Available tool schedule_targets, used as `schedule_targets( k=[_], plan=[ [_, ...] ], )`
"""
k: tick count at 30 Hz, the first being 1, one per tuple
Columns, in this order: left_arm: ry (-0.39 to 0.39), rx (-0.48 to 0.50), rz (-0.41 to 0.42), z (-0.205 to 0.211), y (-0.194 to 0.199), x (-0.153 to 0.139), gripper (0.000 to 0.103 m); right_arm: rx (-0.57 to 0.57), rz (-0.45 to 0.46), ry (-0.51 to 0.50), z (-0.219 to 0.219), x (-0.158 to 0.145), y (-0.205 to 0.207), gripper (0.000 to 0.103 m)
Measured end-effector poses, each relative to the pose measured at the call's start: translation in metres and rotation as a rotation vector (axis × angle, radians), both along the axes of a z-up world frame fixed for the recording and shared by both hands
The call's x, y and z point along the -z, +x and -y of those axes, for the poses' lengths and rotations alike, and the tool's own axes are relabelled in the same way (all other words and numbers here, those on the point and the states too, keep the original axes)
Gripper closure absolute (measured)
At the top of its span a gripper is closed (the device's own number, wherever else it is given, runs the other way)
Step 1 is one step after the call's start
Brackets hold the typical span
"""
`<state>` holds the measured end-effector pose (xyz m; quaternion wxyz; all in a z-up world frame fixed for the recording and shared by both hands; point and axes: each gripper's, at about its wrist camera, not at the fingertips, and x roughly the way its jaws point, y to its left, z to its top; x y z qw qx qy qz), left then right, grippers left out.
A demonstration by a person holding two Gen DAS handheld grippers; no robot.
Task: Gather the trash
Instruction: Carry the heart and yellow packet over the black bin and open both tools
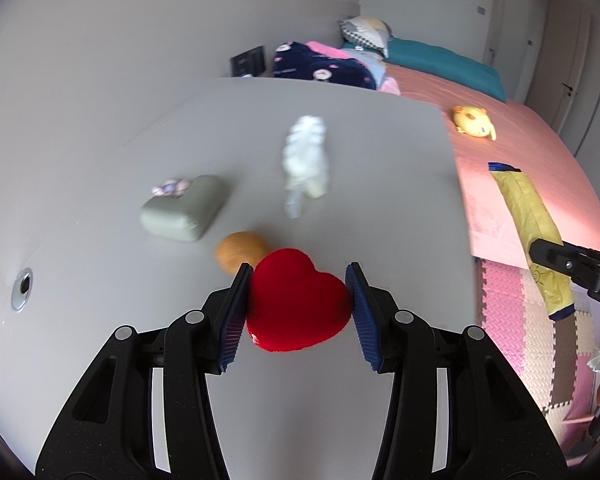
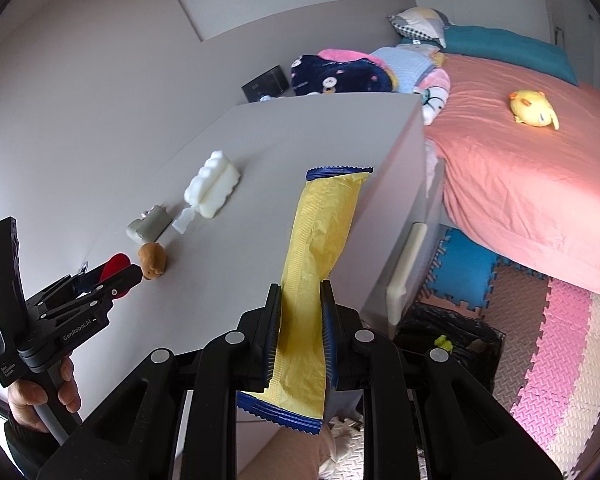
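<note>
Our right tongs (image 2: 300,328) pinch the yellow wrapper (image 2: 320,248) mid-length; the black trash bag (image 2: 452,332) sits below to their right. We swing over it before releasing. Our left tongs (image 1: 298,280) clasp the red heart (image 1: 296,300).

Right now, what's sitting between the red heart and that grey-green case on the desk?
A small brown plush toy lies between the red heart, held in the left gripper, and the grey-green case; the left wrist view shows it.
</note>
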<state>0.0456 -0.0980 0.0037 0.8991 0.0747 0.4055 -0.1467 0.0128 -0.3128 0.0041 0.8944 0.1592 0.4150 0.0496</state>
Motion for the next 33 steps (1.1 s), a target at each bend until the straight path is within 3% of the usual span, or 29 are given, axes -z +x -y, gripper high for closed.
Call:
schedule_targets(
  k=[33],
  plan=[
    [-0.003,0.297,-0.027,0.162,-0.026,0.008,0.056,0.218,0.02,-0.032,0.113,-0.004,-0.056,0.082]
  ],
)
